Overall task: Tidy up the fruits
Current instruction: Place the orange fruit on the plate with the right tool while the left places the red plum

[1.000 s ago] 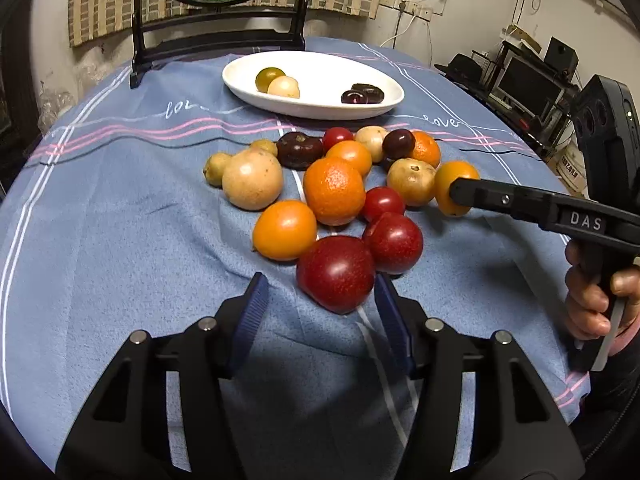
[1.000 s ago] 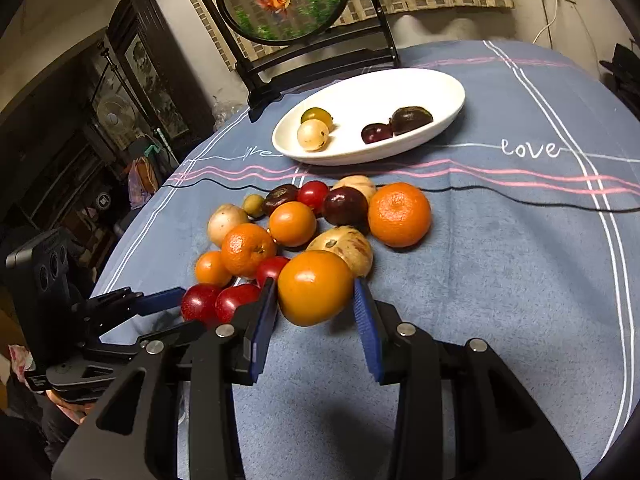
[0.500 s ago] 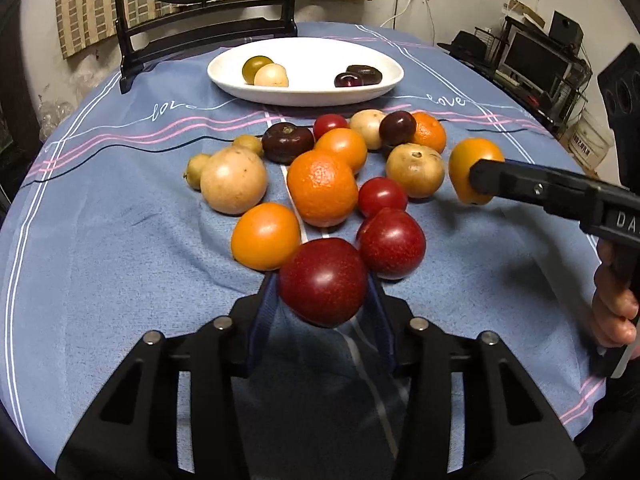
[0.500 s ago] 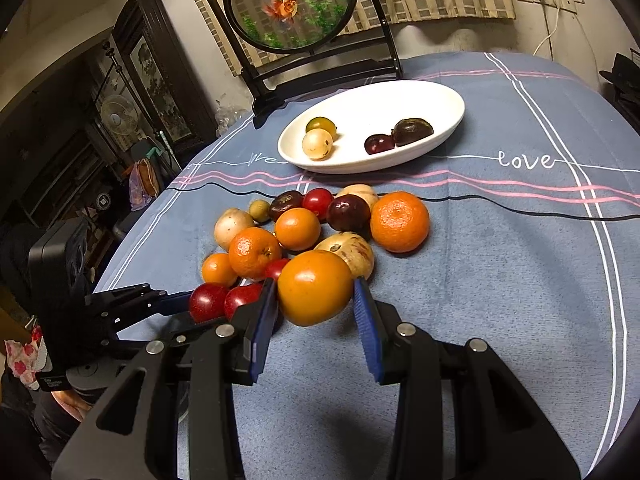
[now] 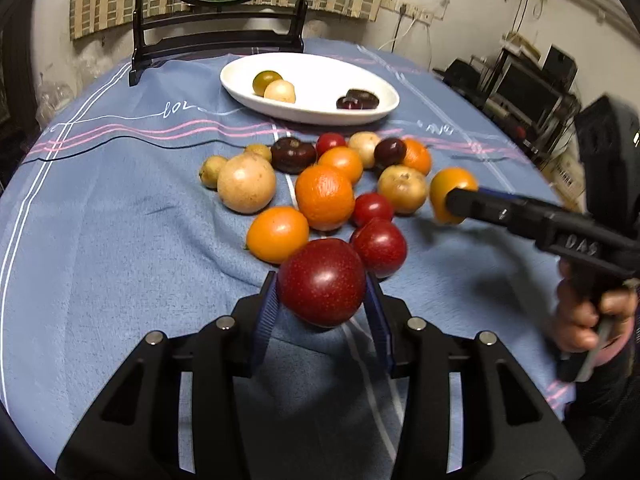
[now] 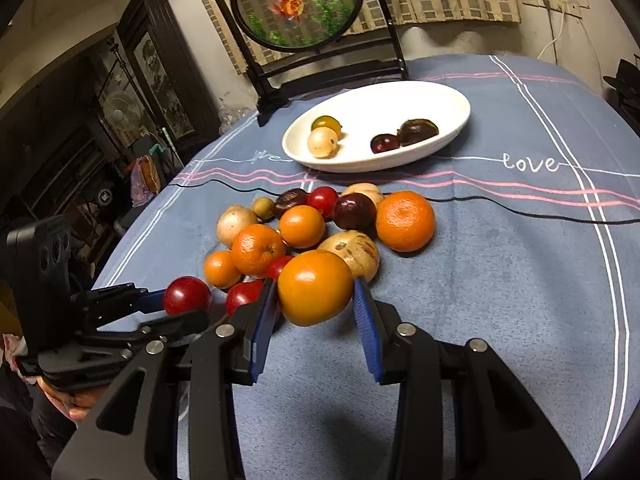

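A red plum point(image 5: 321, 282) is being gripped between the blue pads of the left gripper point(image 5: 321, 312) and held above the blue tablecloth point(image 5: 100, 240), just in front of the fruit pile. An orange fruit point(image 6: 315, 287) is being clamped in the same way by the right gripper point(image 6: 316, 312), at the near edge of the pile. Both fruits are nearly round, so no long axis or heading can be told. The white oval plate point(image 5: 312, 114) is being shown with its long axis running left to right across the far side of the cloth; four fruits are lying in it: one green, one pale, two dark. About thirteen fruits are left loose in the pile between plate and grippers. In the left wrist view, shelves with electronics are being shown at the right; in the right wrist view, a dark cabinet point(image 6: 152, 72) and the word "love" point(image 6: 530, 163) on the cloth are being shown instead. A round goldfish screen point(image 6: 298, 2) is standing behind the plate.
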Motion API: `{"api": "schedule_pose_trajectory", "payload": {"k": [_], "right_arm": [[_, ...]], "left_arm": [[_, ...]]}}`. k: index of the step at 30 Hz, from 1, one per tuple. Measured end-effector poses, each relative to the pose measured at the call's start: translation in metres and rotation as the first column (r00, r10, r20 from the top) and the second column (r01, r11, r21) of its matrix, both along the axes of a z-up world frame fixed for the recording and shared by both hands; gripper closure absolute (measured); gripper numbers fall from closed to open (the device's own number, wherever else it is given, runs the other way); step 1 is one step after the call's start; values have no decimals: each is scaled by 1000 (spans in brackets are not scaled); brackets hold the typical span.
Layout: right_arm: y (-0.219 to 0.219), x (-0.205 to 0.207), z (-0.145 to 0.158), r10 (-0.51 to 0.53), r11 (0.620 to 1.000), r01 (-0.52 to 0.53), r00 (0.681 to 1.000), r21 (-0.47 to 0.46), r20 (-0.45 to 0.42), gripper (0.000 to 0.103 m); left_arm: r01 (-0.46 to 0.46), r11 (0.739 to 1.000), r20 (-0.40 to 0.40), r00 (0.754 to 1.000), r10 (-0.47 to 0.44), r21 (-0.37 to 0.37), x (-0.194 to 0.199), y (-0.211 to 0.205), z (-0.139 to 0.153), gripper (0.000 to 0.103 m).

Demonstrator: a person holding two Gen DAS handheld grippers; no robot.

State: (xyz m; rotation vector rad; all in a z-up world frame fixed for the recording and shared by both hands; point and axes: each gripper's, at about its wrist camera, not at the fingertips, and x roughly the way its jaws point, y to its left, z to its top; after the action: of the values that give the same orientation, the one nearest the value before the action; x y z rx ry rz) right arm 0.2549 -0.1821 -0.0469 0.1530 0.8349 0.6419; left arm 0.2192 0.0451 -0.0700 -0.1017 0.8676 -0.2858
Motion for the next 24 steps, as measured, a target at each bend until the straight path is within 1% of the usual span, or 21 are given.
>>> {"api": "schedule_pose_trajectory", "payload": {"k": [3,7,8,11,13,15,18,21,24], "right_arm": [[-1,-2,4,14,1000,-15,1000,22,25,64],[-2,6,17,12,999,-14,999,43,49,64],[-3,10,22,4,999,-7,998,52,58,64],[-7,28,46,-45,996,35,992,84,119,64],[-7,54,57,-103,992,90,983,85,155,64],[-4,83,56,-141,989,131,977,70,159,64],[2,123,46,-176,984,172,972,34,154,64],[11,158,30,-180,983,184,974,-10,139,64],[15,179,19,-183,982,188,976,-30,118,64]], "left_arm": [[13,1000,26,1000,-13,-9,1,4,12,60],[43,999,68,997,-43,6,15,7,39,60],[56,998,83,995,-56,2,23,8,50,60],[70,998,114,991,-69,0,49,6,71,60],[55,998,121,991,-54,-5,80,3,80,60],[37,999,102,994,-35,-24,118,-1,81,60],[14,1000,75,997,-14,0,170,-15,71,60],[6,999,51,999,-9,50,212,-28,60,60],[-15,998,17,1000,14,59,241,-31,50,60]]}}
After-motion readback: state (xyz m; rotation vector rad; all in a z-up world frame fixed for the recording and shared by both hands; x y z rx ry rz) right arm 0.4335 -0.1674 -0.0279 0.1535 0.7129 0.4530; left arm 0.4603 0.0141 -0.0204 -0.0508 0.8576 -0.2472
